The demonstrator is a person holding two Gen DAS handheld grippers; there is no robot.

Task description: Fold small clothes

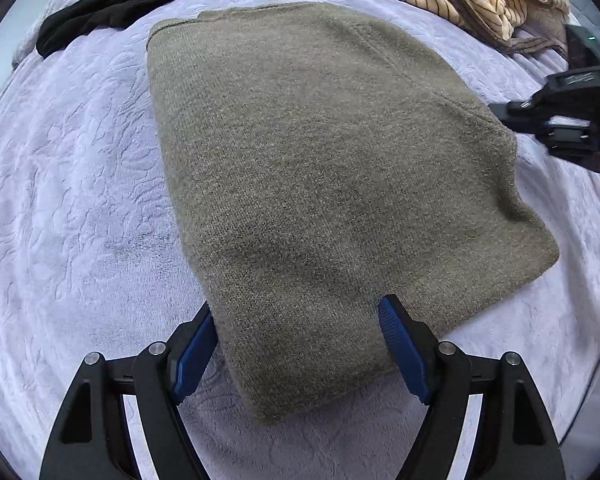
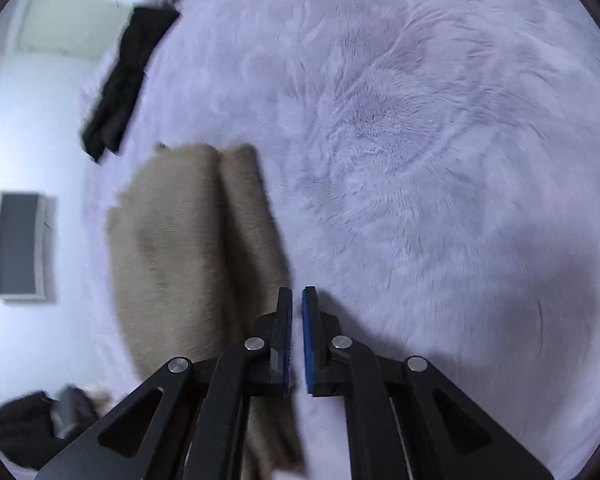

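- Olive knit (image 1: 324, 168) lies folded flat on the bed (image 1: 80, 200).
- Our left hand-held gripper (image 1: 296, 316) gapes wide around its near corner; right hand-held gripper (image 2: 297, 300) is nearly closed, empty.
- We'd pinch all layers, then fold evenly.

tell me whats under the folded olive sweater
The olive sweater lies flat on the lavender blanket, which shows all around its edges. The right wrist view shows a folded-over layer. Anything else beneath is covered and cannot be seen.

A pale lavender plush bedspread (image 2: 420, 140) fills the scene, and beyond its left edge a pale floor (image 2: 28, 340) holds a grey box (image 2: 18, 244).
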